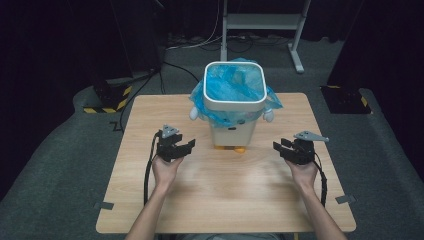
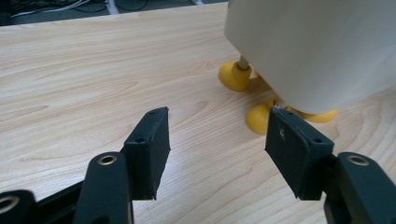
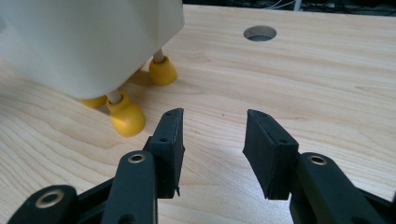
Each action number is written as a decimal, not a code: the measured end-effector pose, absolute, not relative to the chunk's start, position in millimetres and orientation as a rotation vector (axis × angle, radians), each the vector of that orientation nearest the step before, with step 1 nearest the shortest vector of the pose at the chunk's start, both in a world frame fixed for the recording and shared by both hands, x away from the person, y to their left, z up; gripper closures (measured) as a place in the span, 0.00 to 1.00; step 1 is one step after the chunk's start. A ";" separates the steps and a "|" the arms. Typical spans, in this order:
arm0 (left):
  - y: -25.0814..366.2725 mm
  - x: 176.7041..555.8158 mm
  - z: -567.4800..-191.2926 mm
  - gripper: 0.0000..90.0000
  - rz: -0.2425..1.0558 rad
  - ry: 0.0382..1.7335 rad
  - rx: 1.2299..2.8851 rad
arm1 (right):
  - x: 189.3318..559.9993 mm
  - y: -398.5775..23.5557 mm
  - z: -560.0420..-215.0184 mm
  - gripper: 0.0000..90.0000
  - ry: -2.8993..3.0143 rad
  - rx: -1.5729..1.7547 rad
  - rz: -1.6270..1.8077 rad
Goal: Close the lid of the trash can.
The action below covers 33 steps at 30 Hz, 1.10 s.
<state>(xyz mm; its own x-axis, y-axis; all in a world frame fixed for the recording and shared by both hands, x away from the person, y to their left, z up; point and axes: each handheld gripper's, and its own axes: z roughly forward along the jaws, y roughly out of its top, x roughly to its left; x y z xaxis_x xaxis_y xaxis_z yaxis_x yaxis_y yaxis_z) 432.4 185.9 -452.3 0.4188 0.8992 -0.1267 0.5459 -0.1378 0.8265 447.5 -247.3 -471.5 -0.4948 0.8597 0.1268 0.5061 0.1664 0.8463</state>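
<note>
Grippers, left [image 1: 186, 145] and right [image 1: 278, 147], flank bin [image 1: 234, 120], jaws apart.

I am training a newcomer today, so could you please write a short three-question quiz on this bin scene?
1. True or false: the left gripper holds the bin.
2. What colour is the bag lining the bin?
3. The bin's feet are: A red, B yellow, C black.

Key: 1 false, both it and the right gripper are open and empty on either side; 2 blue; 3 B.
</note>
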 end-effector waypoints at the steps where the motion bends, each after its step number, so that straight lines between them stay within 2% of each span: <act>1: 185.6 433.0 -453.0 0.44 0.516 1.244 1.816 | 447.8 -246.6 -472.5 0.63 2.071 1.298 1.255; 25: 177.7 447.4 -477.9 0.44 0.522 1.308 1.858 | 459.2 -238.6 -492.2 0.63 2.106 1.315 1.191; 33: 177.3 450.5 -487.7 0.44 0.484 1.329 1.856 | 463.4 -237.1 -498.4 0.63 2.113 1.327 1.175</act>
